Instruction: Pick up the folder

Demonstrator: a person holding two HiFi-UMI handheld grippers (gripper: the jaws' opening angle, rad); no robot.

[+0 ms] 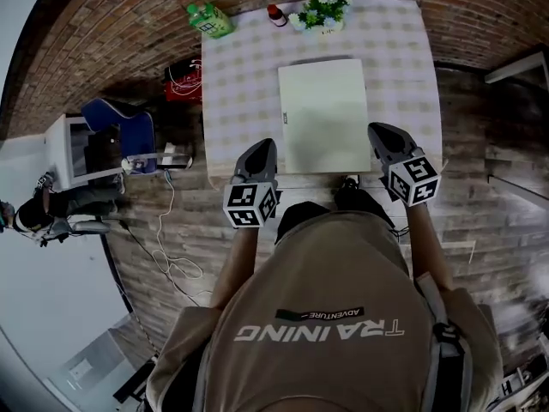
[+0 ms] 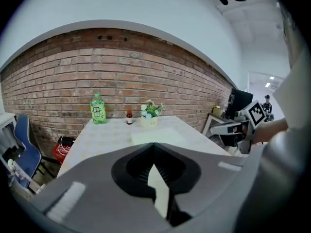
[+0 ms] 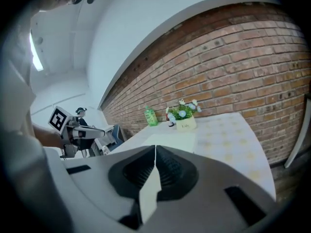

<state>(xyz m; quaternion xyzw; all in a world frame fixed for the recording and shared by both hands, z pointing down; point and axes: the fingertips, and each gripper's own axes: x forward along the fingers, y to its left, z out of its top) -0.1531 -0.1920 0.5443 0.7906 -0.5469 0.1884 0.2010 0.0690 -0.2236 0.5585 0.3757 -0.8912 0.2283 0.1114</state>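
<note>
Head view: the pale folder (image 1: 324, 116) lies flat on your checked surface (image 1: 240, 84), flanked near its front edge by your left tool (image 1: 262, 147) and right tool (image 1: 377, 130). Left gripper view: jaws pressed together, empty, with a brick wall (image 2: 121, 62) behind the surface. Right gripper view: jaws likewise together, empty, with a green bottle (image 3: 150, 115) and flowers (image 3: 182, 111) at the far edge.

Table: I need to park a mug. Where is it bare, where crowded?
Bare: the wide strip left of the folder, and a narrower strip right of it. Crowded: the far edge, with green bottle, small bottle and flower pot.
</note>
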